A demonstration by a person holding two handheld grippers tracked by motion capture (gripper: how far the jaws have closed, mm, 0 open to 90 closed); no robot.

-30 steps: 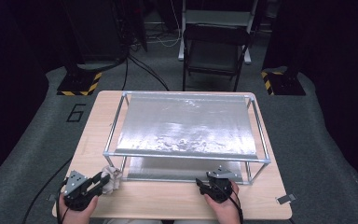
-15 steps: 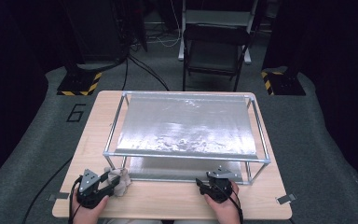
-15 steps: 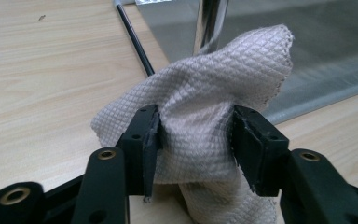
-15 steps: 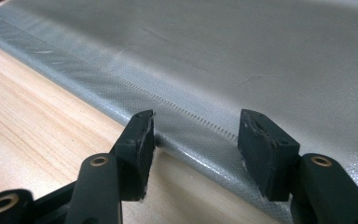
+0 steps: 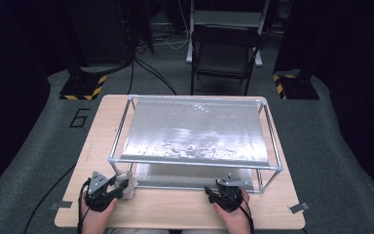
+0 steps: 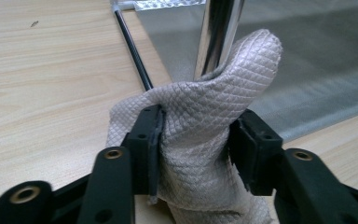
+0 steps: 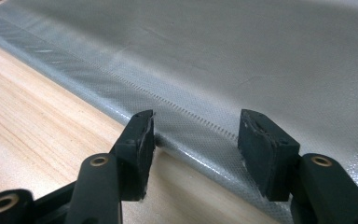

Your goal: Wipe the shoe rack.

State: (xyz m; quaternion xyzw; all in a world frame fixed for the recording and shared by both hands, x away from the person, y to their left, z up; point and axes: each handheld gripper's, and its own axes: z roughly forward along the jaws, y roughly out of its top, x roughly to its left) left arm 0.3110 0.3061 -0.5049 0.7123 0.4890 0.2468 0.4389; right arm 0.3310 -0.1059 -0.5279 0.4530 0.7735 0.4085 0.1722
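A beige quilted cloth [image 6: 205, 116] stands bunched on the wooden table [image 5: 175, 207], right by the front-left chrome leg [image 6: 216, 32] of a metal rack [image 5: 195, 161]. My left gripper [image 6: 196, 135] has just been closing its jaws, and both pads now press on the cloth. In the high view the left gripper [image 5: 116, 187] sits at the table's near left with the cloth [image 5: 127, 184] at its tips. My right gripper [image 7: 196, 135] is open and low over the near edge of a silver sheet [image 7: 261, 56], with nothing pinched. From above, the right gripper [image 5: 228, 184] is at the rack's front right.
The rack carries a silver sheet on top [image 5: 195, 131] and another under it on the table [image 5: 190, 173]. A thin black rod [image 6: 133, 51] runs along the rack's left foot. A folding chair [image 5: 224, 53] stands beyond the table.
My left gripper has moved right toward the rack's front-left leg, and the cloth now stands bunched between its jaws. The right hand has not moved.
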